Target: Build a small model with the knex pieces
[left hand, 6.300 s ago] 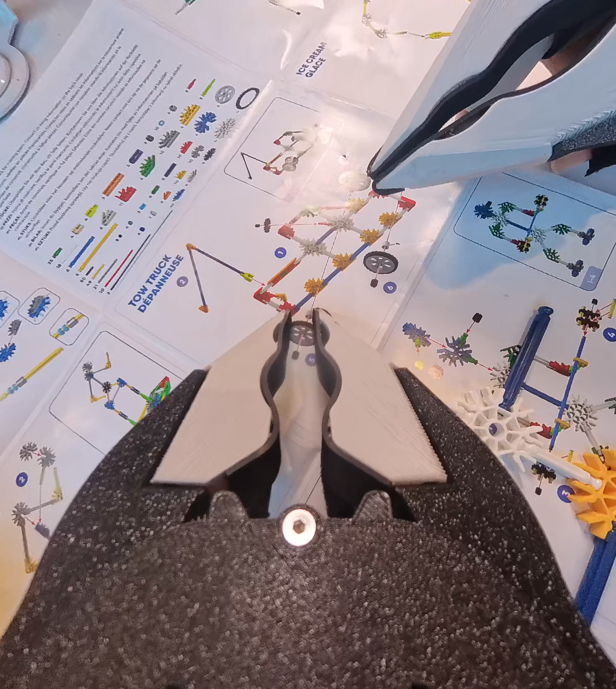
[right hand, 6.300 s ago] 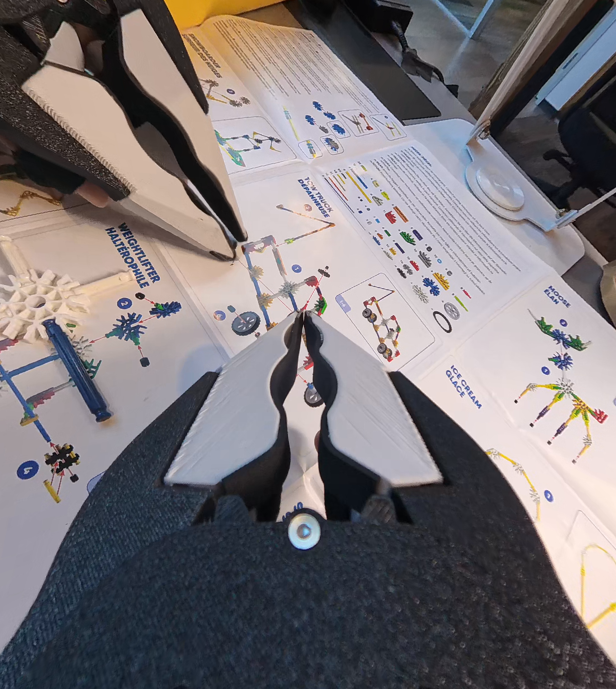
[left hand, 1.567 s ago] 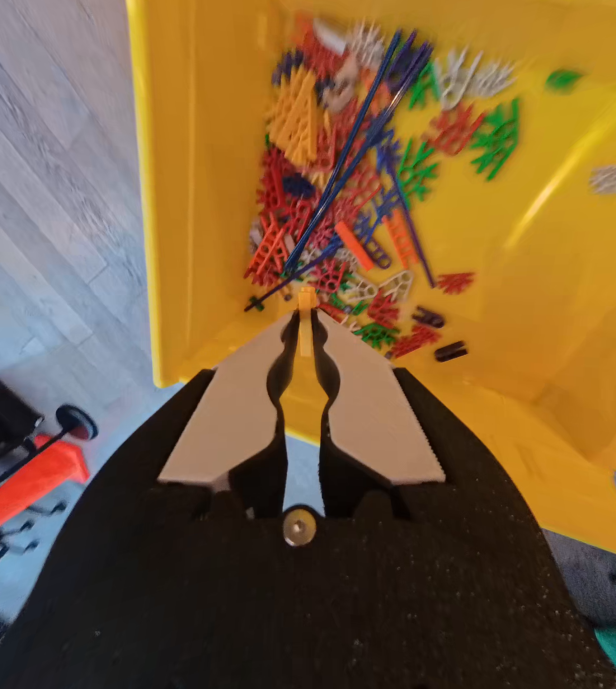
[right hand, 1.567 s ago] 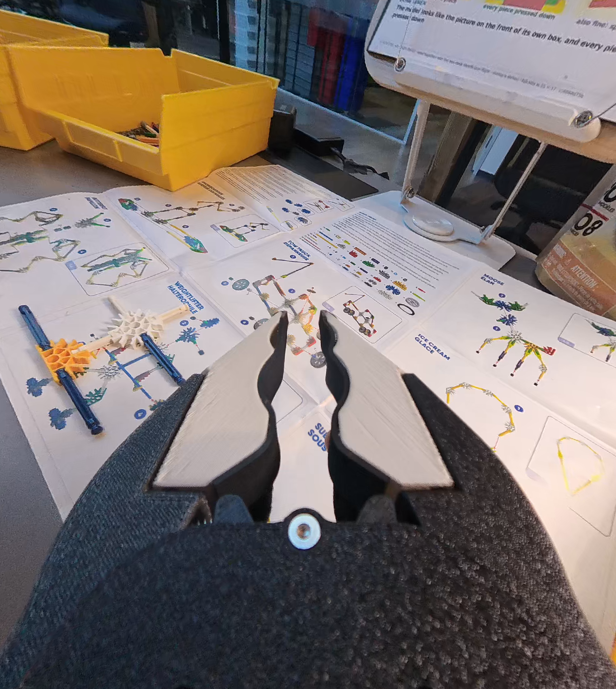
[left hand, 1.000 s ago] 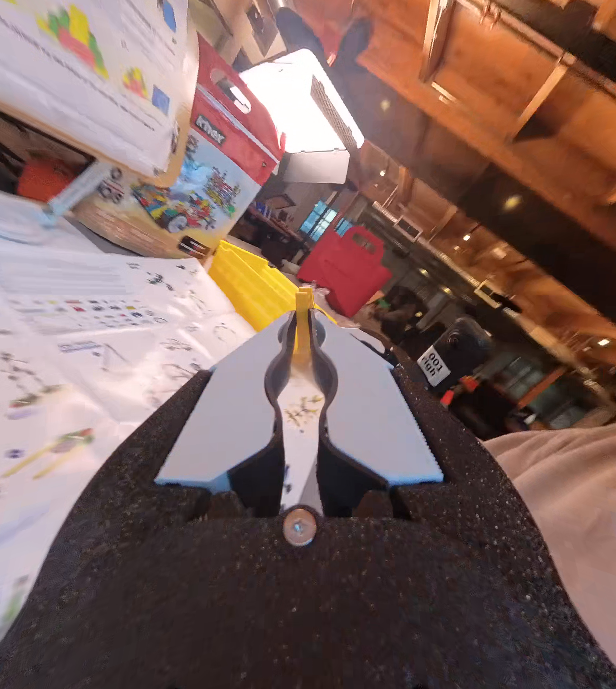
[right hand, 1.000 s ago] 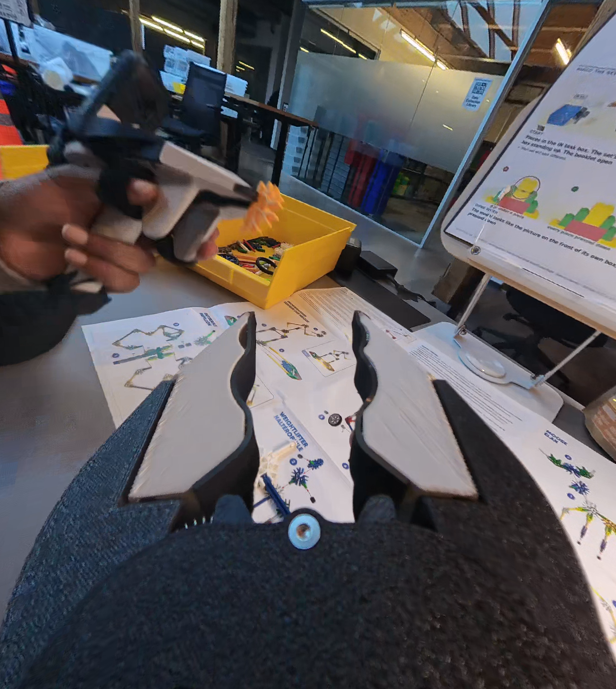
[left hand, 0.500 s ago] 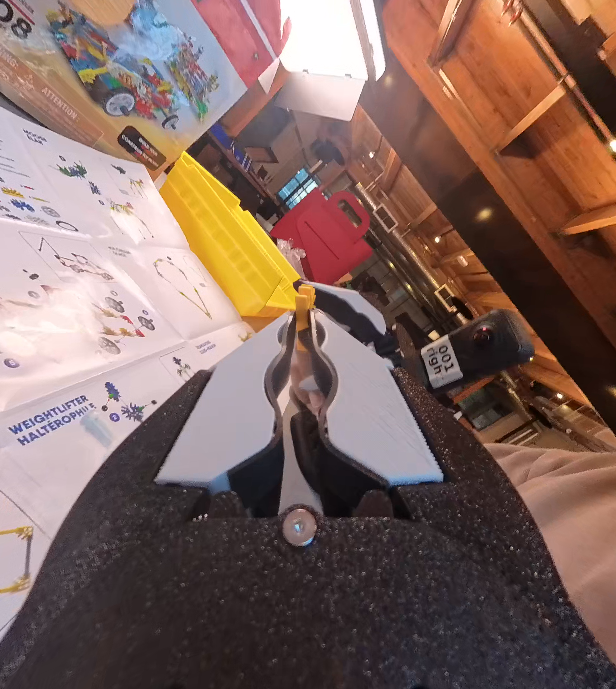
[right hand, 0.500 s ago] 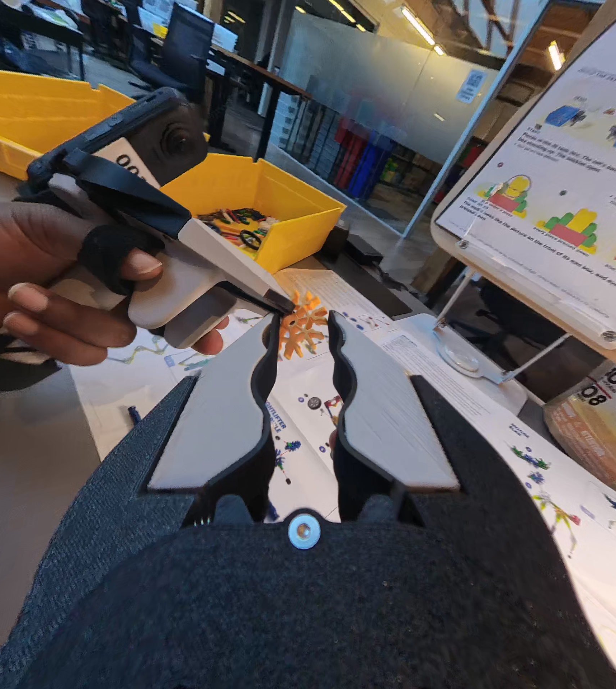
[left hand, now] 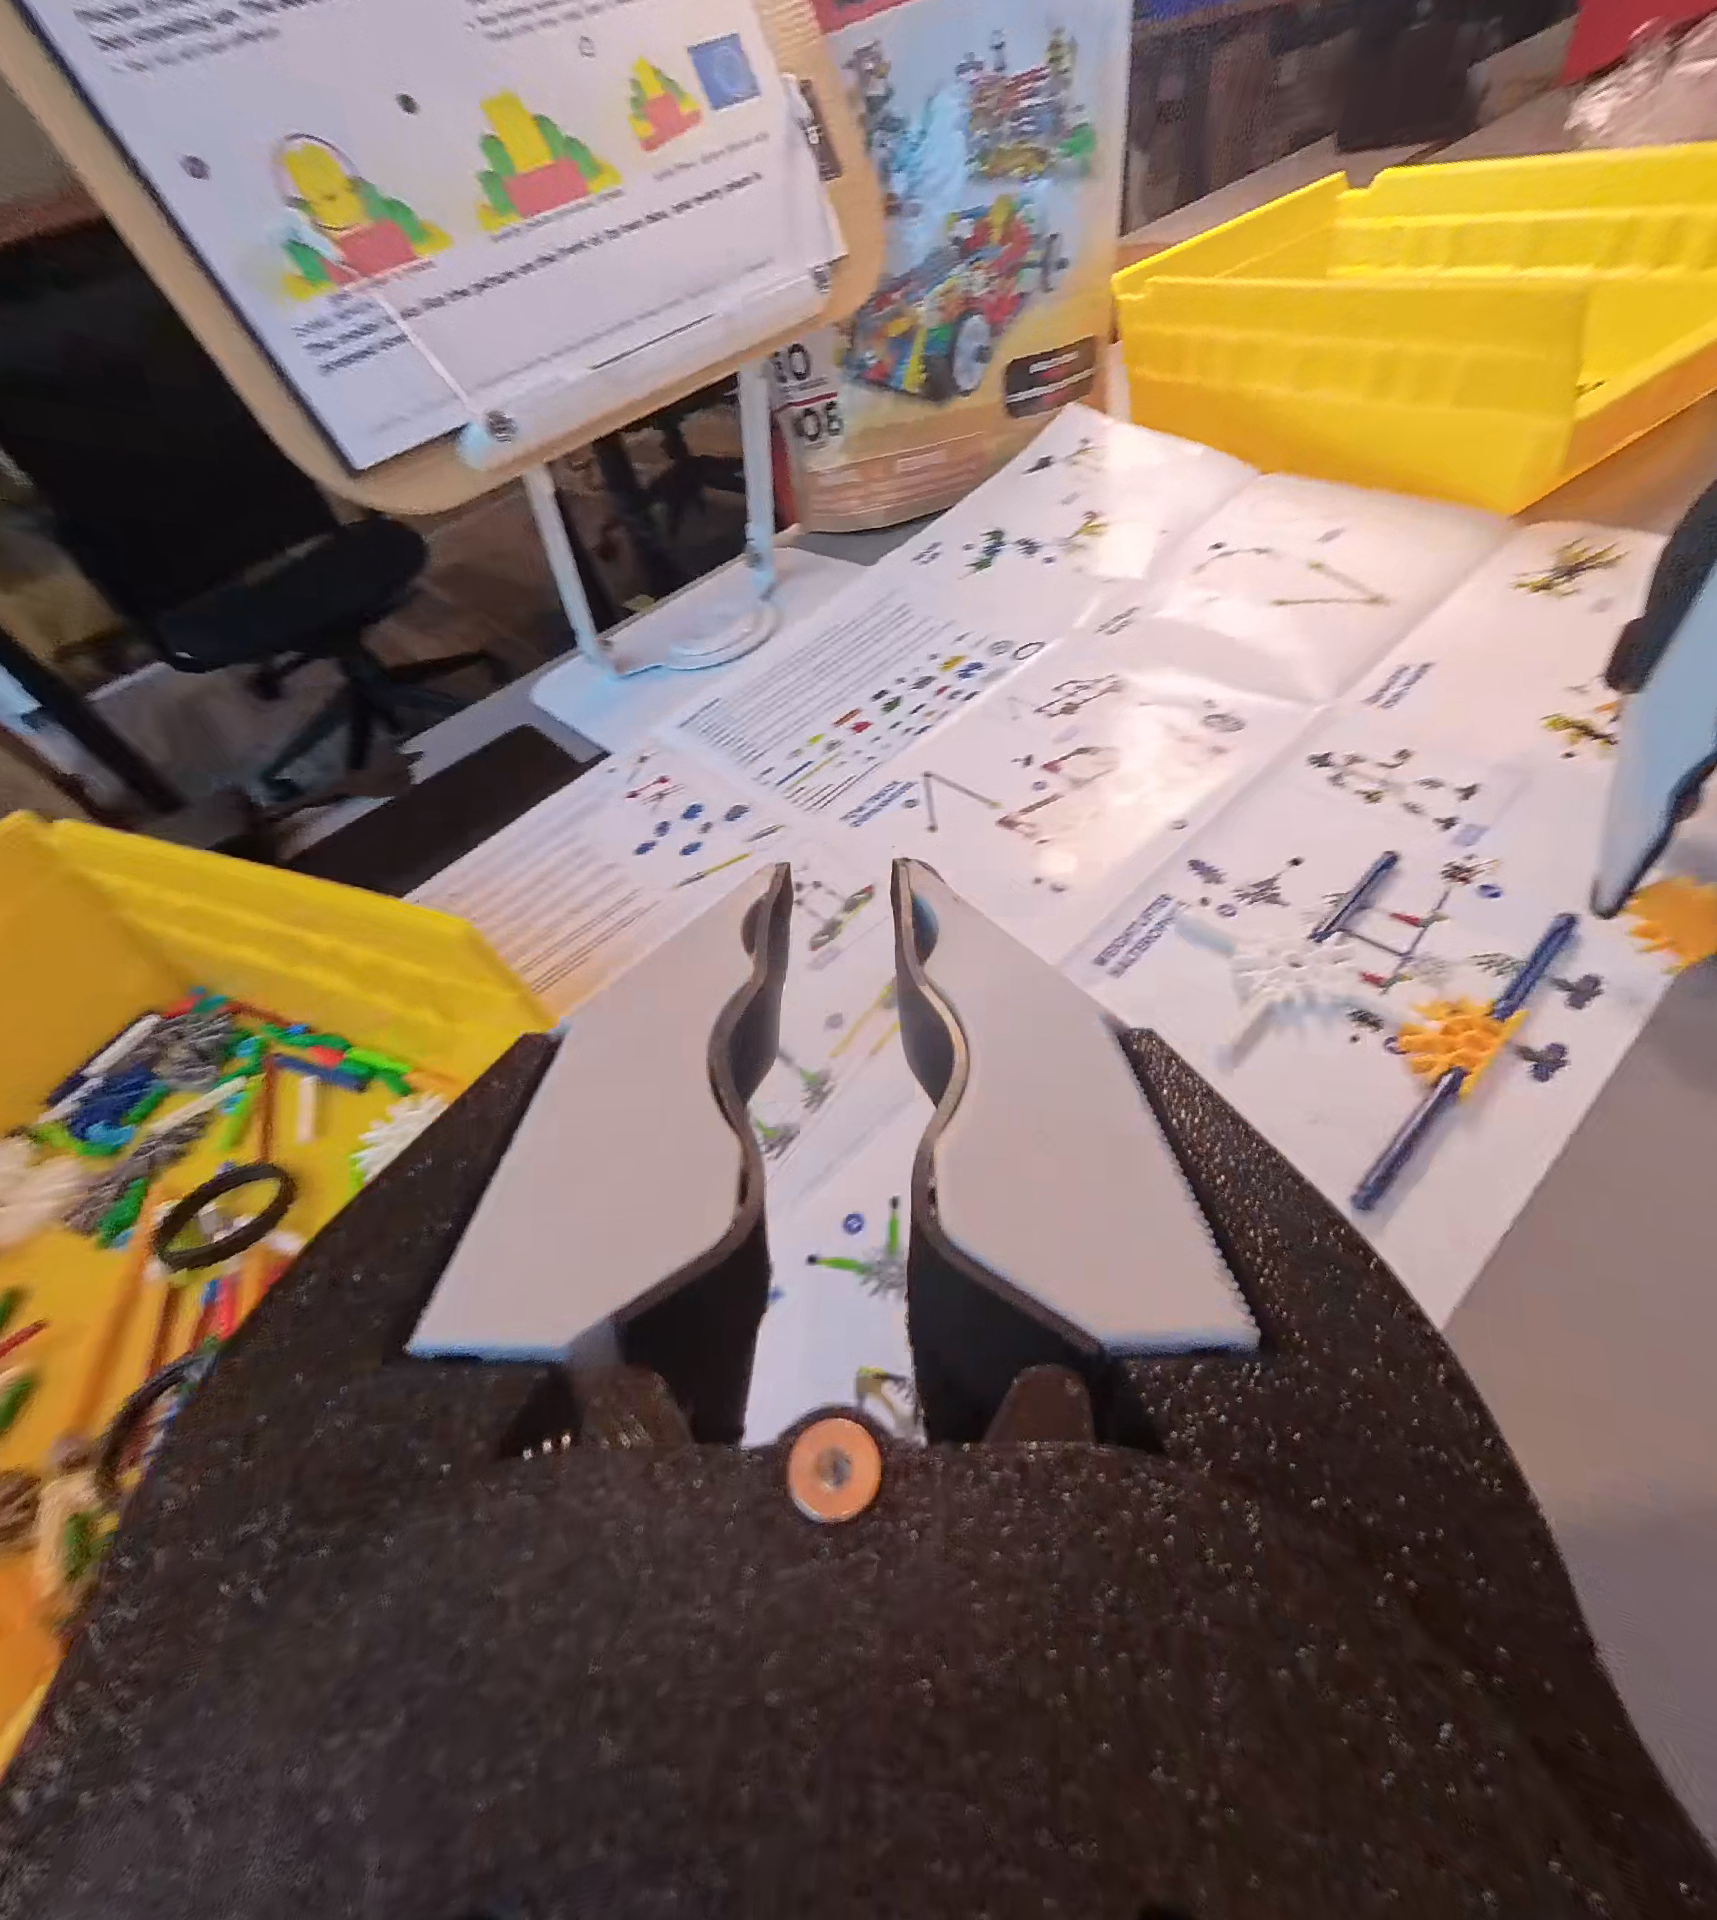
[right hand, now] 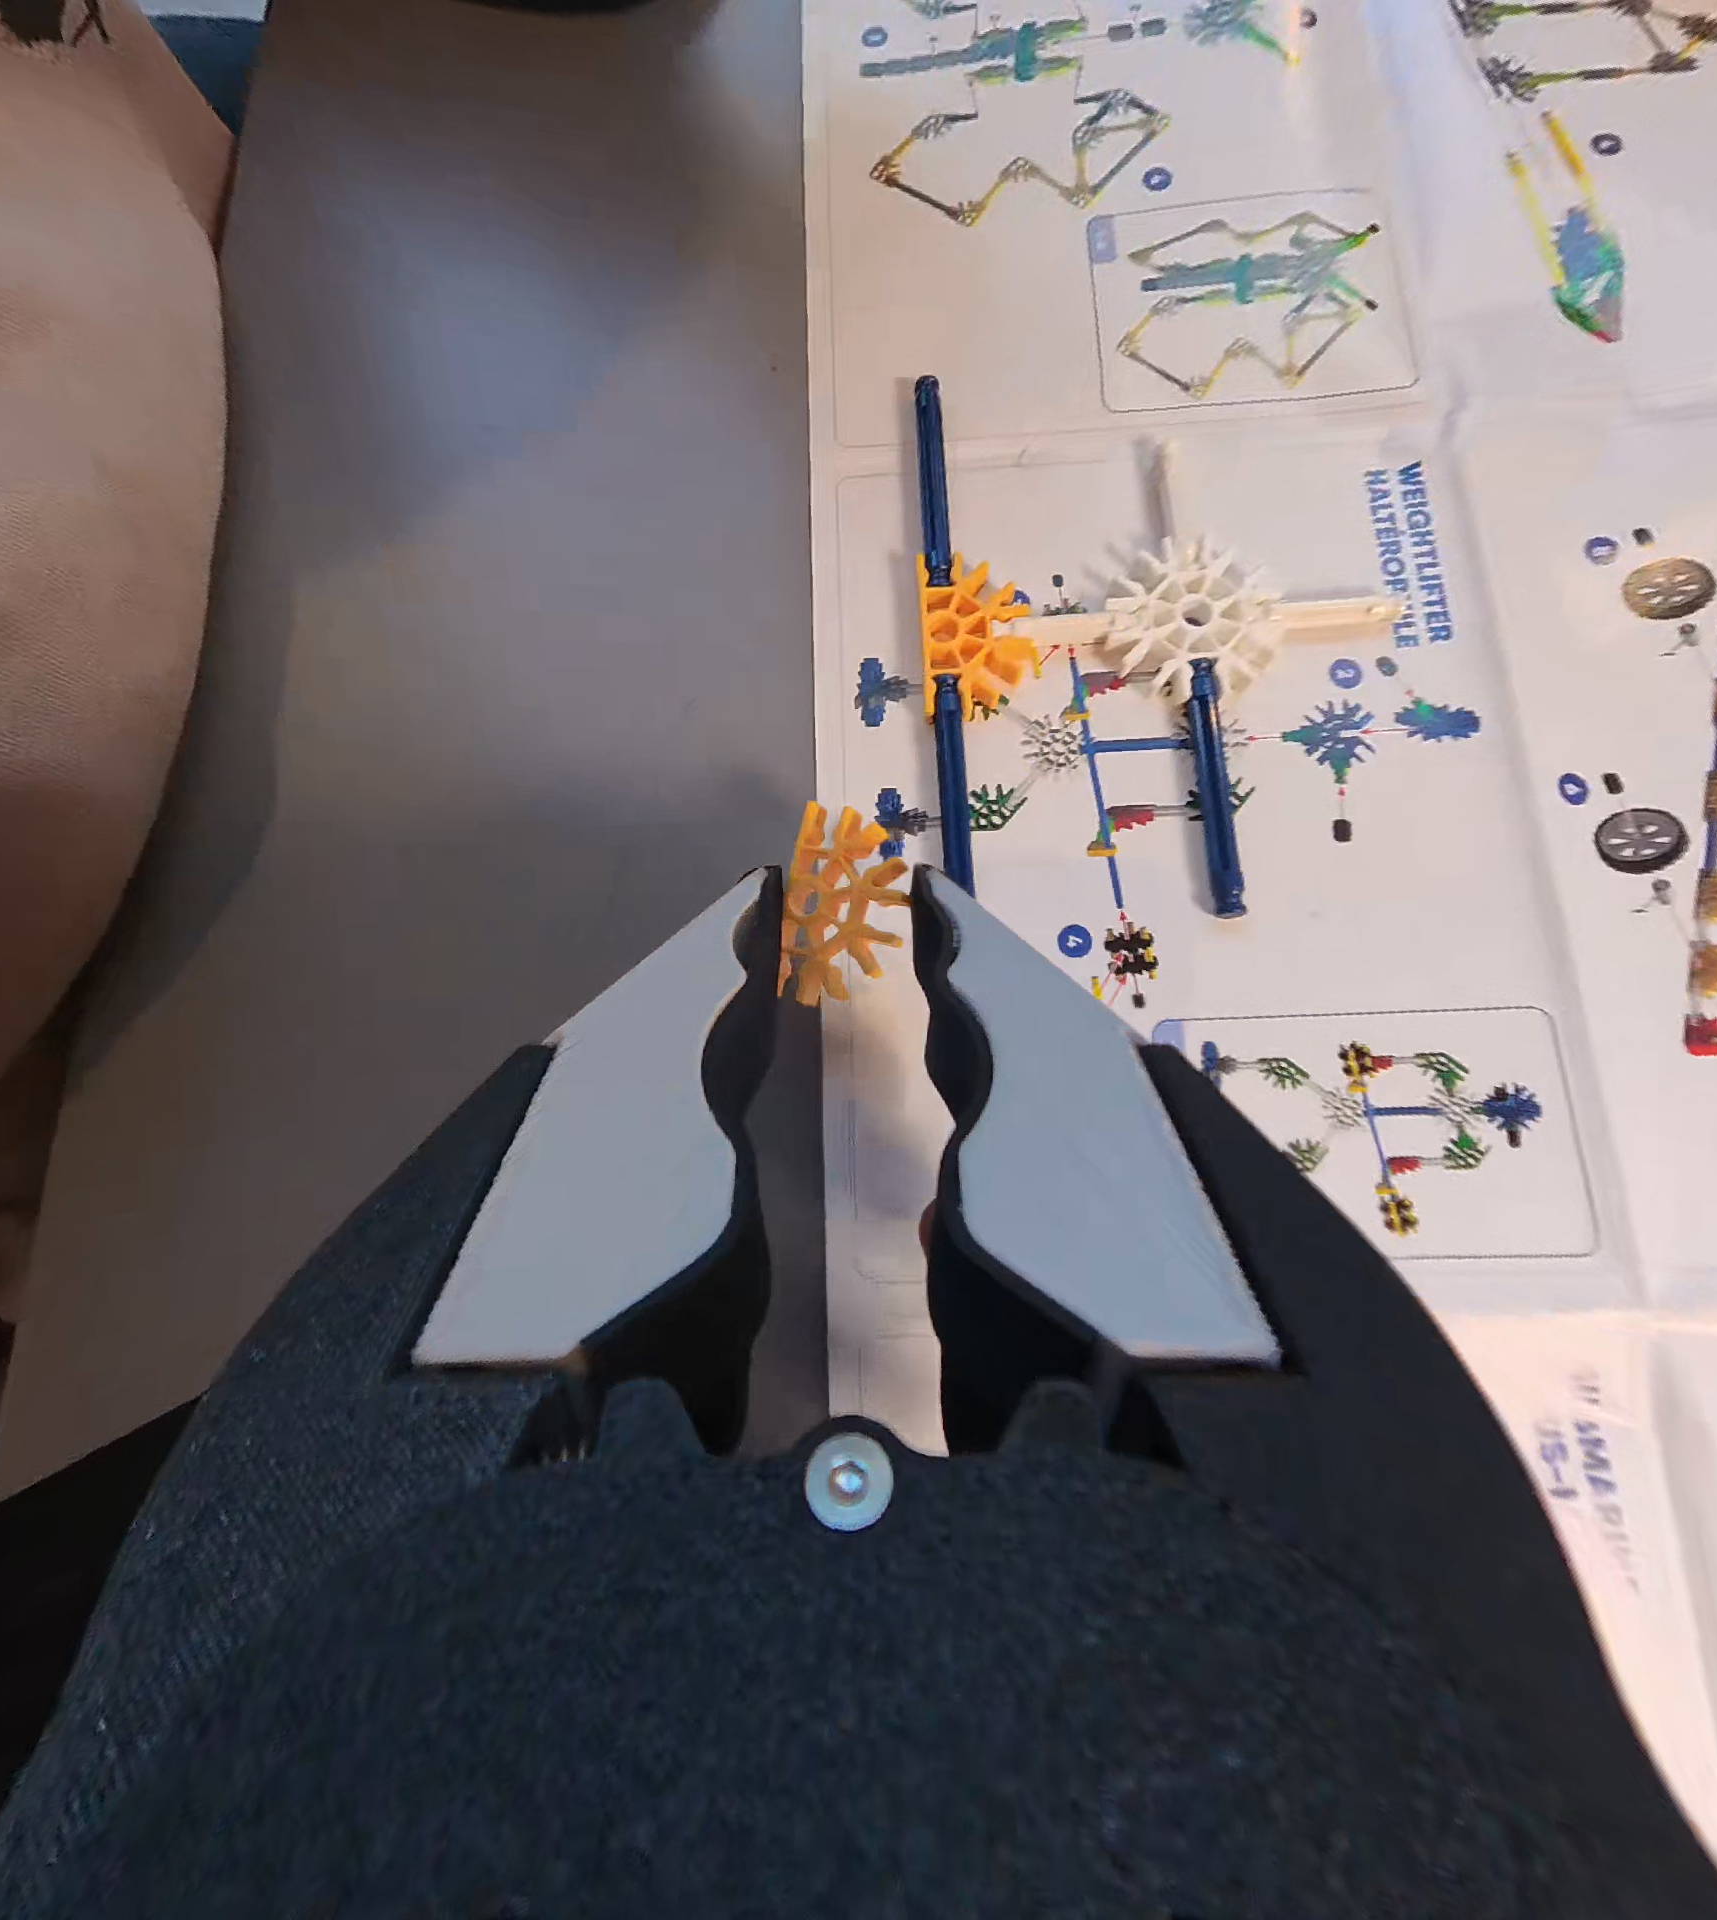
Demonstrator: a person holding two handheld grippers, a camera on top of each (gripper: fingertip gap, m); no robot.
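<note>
My right gripper (right hand: 843,883) is shut on an orange snowflake connector (right hand: 838,904), held edge-on above the left edge of the instruction sheet (right hand: 1353,1195). Just ahead on the sheet lies a small assembly: a long blue rod (right hand: 949,769) through an orange connector (right hand: 963,634), joined by a white rod to a white snowflake connector (right hand: 1192,618) with a second blue rod (right hand: 1212,790). My left gripper (left hand: 840,883) is open and empty above the sheet, beside a yellow bin. In the left wrist view the right gripper (left hand: 1685,914) and the assembly (left hand: 1456,1034) show at the right.
A yellow bin (left hand: 262,914) of mixed coloured parts stands at the left. Stacked yellow bins (left hand: 1405,343) stand at the back right. A stand with a picture sheet (left hand: 480,208) and a toy box (left hand: 968,260) are behind. A person's beige clothing (right hand: 23,520) is left of the grey table (right hand: 521,520).
The orange connector passed from my left gripper to my right. The left opened and swung away toward the parts bin. The right closed on it and tipped down over the sheet.
</note>
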